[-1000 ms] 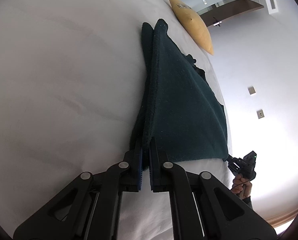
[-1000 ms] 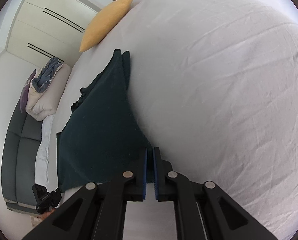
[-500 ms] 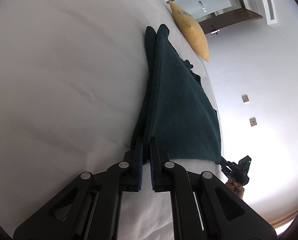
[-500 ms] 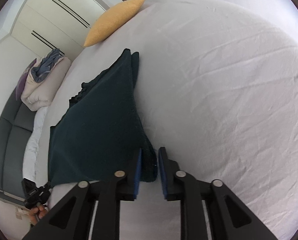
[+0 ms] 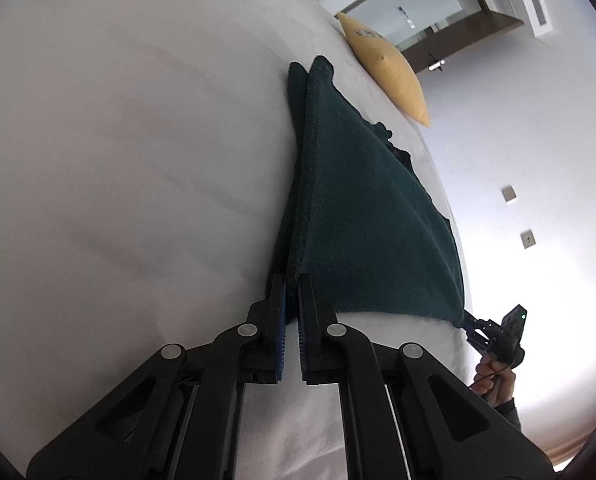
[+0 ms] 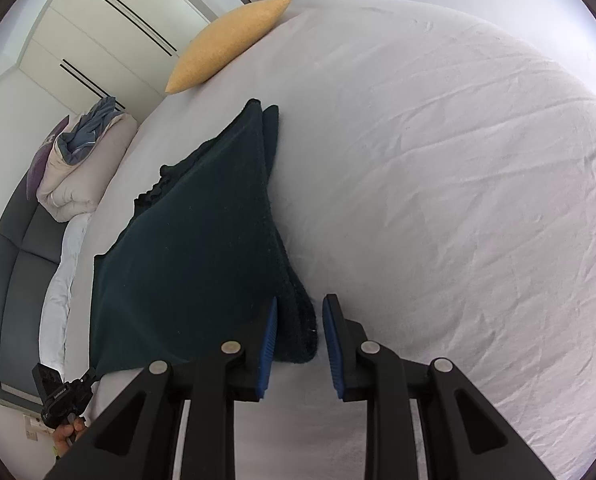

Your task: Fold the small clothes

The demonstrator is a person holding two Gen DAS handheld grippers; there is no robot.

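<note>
The dark green cloth (image 5: 362, 216) lies on the white bed (image 5: 130, 152), in the middle of the left wrist picture. It looks folded over once, with two layers stacked along its left edge. So one fold seems done, and I think more folds are left to make it small.

The left hand-held gripper (image 5: 292, 292) is clenched on a near corner of the cloth. At the lower right of that picture, the other corner sits by the right tool.

In the right wrist picture, the right hand-held gripper (image 6: 298, 320) is released. Its blue pads stand apart, with the thick corner of the cloth between them.

The left part of the bed drops off near a grey sofa (image 6: 14, 264). The right part is wide and bare, so that is the good room for moving. A yellow pillow (image 6: 226, 44) rests at the far end, well apart.
</note>
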